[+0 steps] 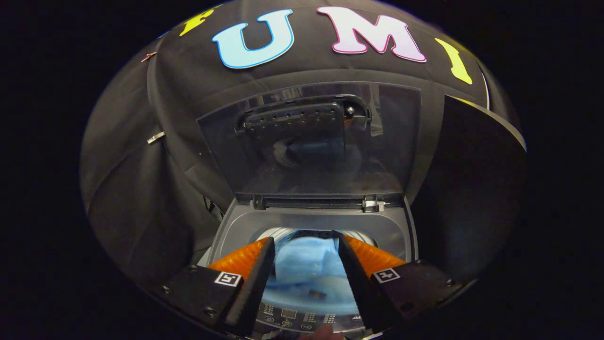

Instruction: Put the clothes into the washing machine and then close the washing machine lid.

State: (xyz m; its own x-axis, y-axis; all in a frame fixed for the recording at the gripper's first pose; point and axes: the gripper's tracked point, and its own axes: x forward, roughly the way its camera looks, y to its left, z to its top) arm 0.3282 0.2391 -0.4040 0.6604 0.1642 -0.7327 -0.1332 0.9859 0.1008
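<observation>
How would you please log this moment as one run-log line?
gripper: jaws open above drum | blue cloth: in drum, seen between jaws | washer lid: raised open | next: close lid

place: staged recording booth | evidence: black cloth wall [141, 189] stood behind a top-loading washing machine [311, 222] | lid [311, 141] was raised

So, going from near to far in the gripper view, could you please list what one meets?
Control panel → gripper, fingers apart, with the blue cloth between them → drum opening → hinge → raised transparent lid → booth wall.
</observation>
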